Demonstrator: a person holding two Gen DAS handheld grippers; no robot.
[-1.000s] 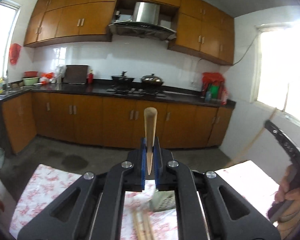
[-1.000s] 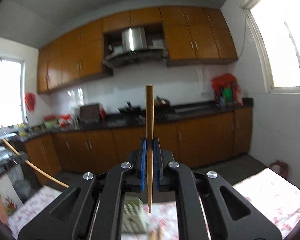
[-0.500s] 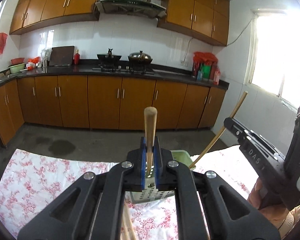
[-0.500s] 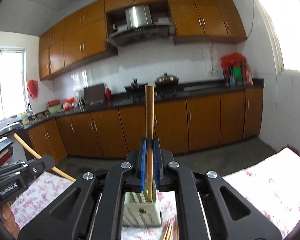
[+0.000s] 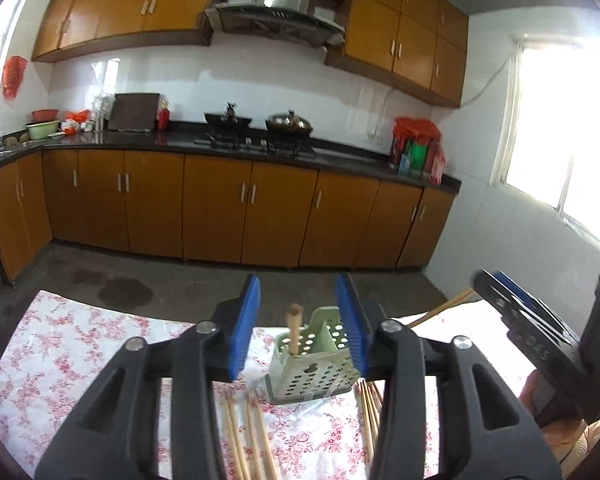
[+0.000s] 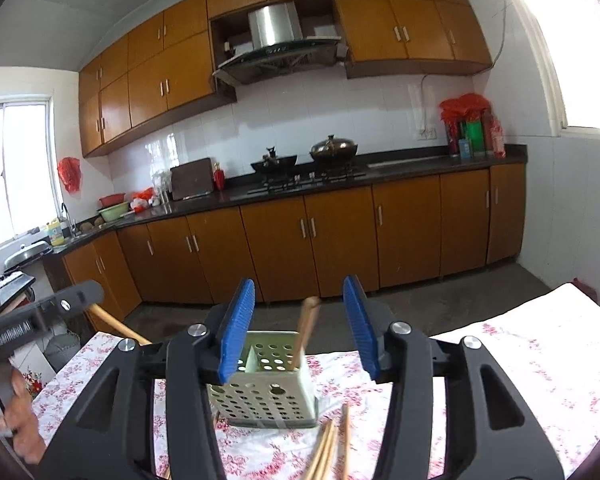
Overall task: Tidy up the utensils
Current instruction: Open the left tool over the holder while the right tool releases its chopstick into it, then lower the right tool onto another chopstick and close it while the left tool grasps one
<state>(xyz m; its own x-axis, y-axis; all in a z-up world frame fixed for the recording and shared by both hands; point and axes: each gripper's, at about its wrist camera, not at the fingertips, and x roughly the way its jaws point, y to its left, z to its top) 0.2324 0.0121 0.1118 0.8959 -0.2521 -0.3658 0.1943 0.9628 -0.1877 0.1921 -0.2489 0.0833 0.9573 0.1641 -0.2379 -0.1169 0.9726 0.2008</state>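
A pale green perforated utensil holder (image 5: 314, 364) (image 6: 266, 380) stands on the floral tablecloth (image 5: 68, 344) (image 6: 520, 360). My left gripper (image 5: 298, 328) is open above it; a wooden chopstick (image 5: 294, 328) stands in the holder's left compartment, free of the blue pads. My right gripper (image 6: 298, 328) is open too; a chopstick (image 6: 306, 332) leans in the holder's right compartment between the pads, untouched. Loose chopsticks (image 5: 248, 440) (image 6: 328, 444) lie on the cloth in front of the holder.
The other gripper shows at each view's edge, the right one (image 5: 540, 340) and the left one (image 6: 32, 320). More chopsticks (image 5: 370, 412) lie to the holder's right. Kitchen cabinets (image 5: 220, 208) and the floor lie beyond the table's far edge.
Both grippers opened and let go of their chopsticks, which now stand in the holder. Both views tilted down toward the table.
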